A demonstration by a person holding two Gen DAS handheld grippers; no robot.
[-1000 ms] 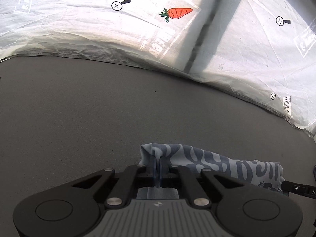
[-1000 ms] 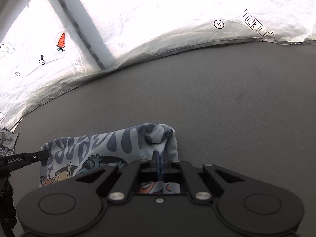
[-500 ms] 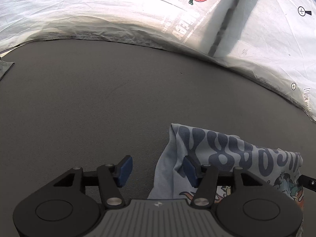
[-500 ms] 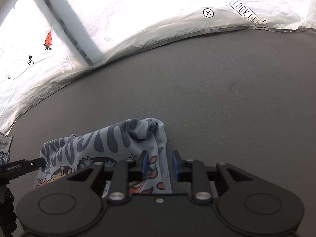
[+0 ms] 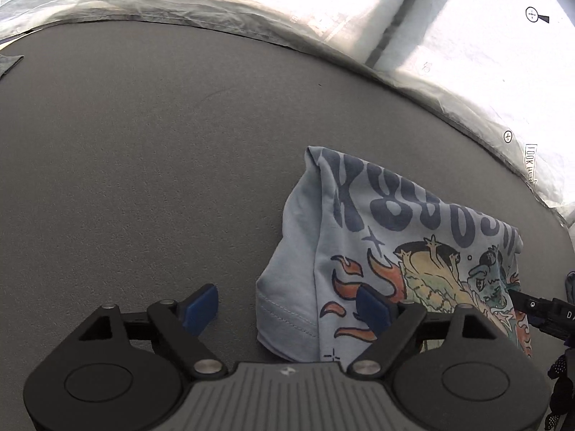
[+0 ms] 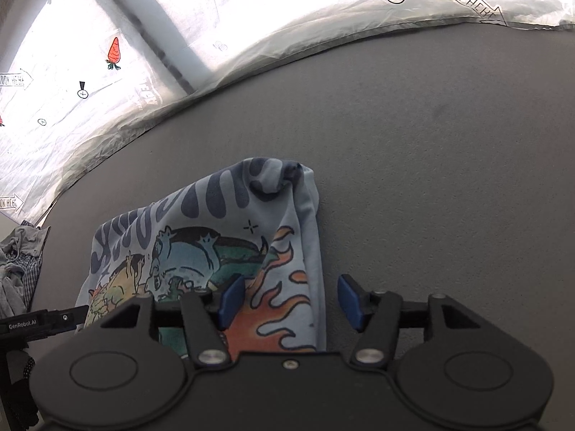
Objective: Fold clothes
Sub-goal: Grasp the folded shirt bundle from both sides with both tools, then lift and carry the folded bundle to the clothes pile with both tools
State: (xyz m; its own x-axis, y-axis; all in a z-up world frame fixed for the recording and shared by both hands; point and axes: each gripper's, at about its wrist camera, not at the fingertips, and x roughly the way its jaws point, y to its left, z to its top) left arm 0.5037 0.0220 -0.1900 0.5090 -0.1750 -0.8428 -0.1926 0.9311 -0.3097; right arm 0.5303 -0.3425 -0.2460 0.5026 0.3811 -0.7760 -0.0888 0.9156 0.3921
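Right, left gripper jaws opening, standing wide, blue pads clear of the cloth; the left pad sits over bare surface, the right pad over the printed part of the t-shirt, and the shirt's hemmed left edge lies in the gap between them, not pinched. Right gripper jaws also opening, about mid width; its left pad over the flame print, right pad over bare surface just off the shirt's right edge, cloth between the pads but not pressed.

T-shirt is light blue, folded into a small rectangle, lying flat on the dark grey table with the graphic up: dark blue bubble lettering along the far edge, cartoon creatures and orange flames below. Far right corner in the right wrist view is bunched into a small lump, far left corner in the left wrist view slightly lifted and creased. Each gripper is at a near corner of the shirt, one per side; tip of the right gripper shows at the right edge of the left view, tip of the left one at the left edge of the right view.

Beyond the table, a white crinkled sheet with printed markers, crosshair circles, arrow labels and a carrot picture. Pile of other clothes at the table's left edge in the right view, grey and checked fabric
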